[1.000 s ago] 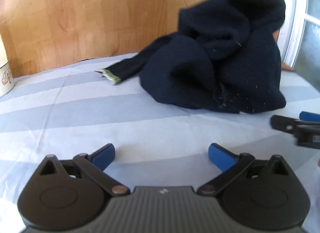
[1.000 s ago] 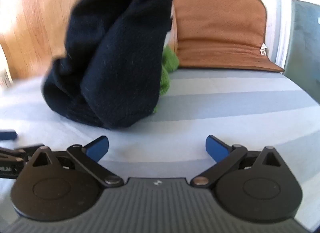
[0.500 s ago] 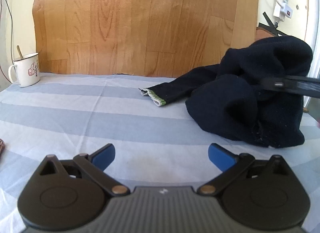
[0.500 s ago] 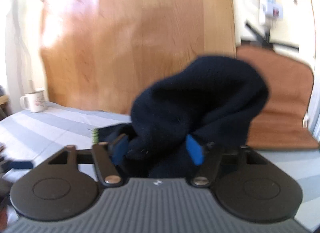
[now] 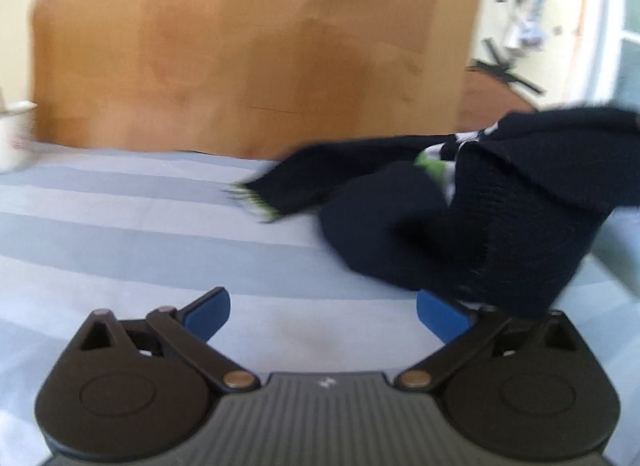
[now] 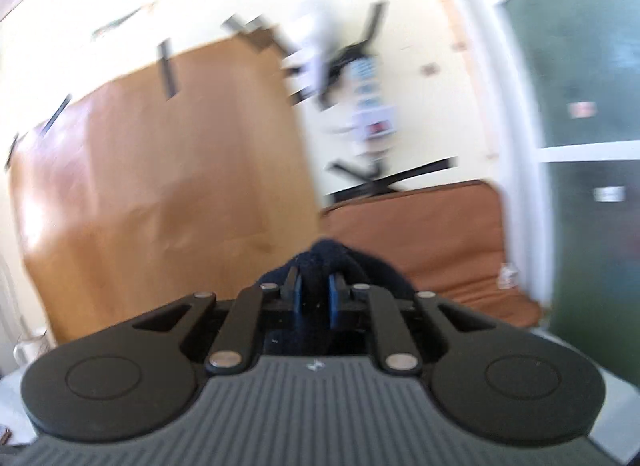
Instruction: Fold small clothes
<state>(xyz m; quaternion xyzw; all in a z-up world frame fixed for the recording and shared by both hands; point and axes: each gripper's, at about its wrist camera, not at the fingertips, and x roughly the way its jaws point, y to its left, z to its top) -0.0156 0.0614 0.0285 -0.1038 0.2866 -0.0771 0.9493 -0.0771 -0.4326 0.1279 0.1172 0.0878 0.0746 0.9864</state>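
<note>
A dark navy knit garment (image 5: 460,225) with a green-edged cuff (image 5: 256,201) lies partly lifted on the striped blue cloth (image 5: 120,234), at the right in the left wrist view. My left gripper (image 5: 322,316) is open and empty, low over the cloth just in front of the garment. My right gripper (image 6: 316,294) is shut on a bunch of the navy garment (image 6: 328,256) and holds it raised, pointing at the wall.
A white mug (image 5: 12,137) stands at the far left by the wooden wall panel (image 5: 240,57). A brown cushion (image 6: 432,242) leans at the back right beside a window frame (image 6: 516,145).
My right gripper closed on the garment and lifted it, tilting upward. The garment is pulled up and stretched to the right. My left gripper stayed open over the cloth.
</note>
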